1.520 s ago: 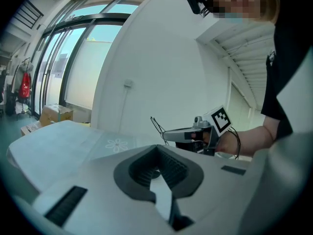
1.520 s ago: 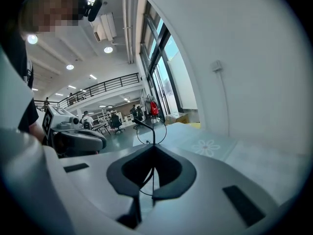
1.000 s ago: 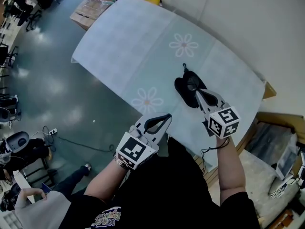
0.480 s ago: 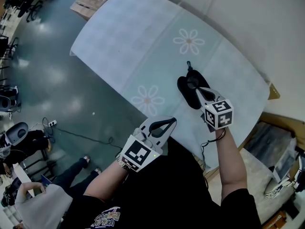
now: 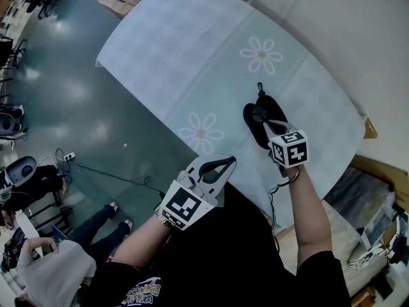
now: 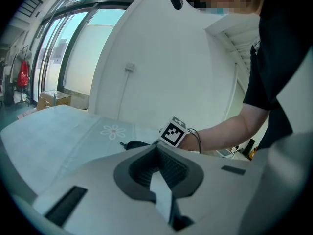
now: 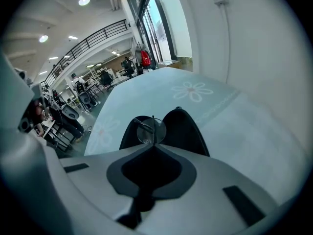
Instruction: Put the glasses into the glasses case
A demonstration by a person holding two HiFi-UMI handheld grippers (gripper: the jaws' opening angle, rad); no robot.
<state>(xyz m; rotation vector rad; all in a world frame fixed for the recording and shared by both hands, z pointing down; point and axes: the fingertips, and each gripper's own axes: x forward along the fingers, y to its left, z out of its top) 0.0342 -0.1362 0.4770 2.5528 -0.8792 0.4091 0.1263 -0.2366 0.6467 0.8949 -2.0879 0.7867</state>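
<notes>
Right gripper (image 7: 152, 143) has its jaws pressed together on the glasses (image 7: 150, 129), pinching the frame with one round lens sticking out just past the tips. They're right over the open black glasses case (image 7: 186, 131), though I can't tell if they're touching the lining. The case sits toward the right side of the table (image 5: 192, 56), on the pale flower-print cloth. Left gripper (image 5: 227, 162) is clamped together on nothing, hanging at the near edge of the table, well apart from the case.
</notes>
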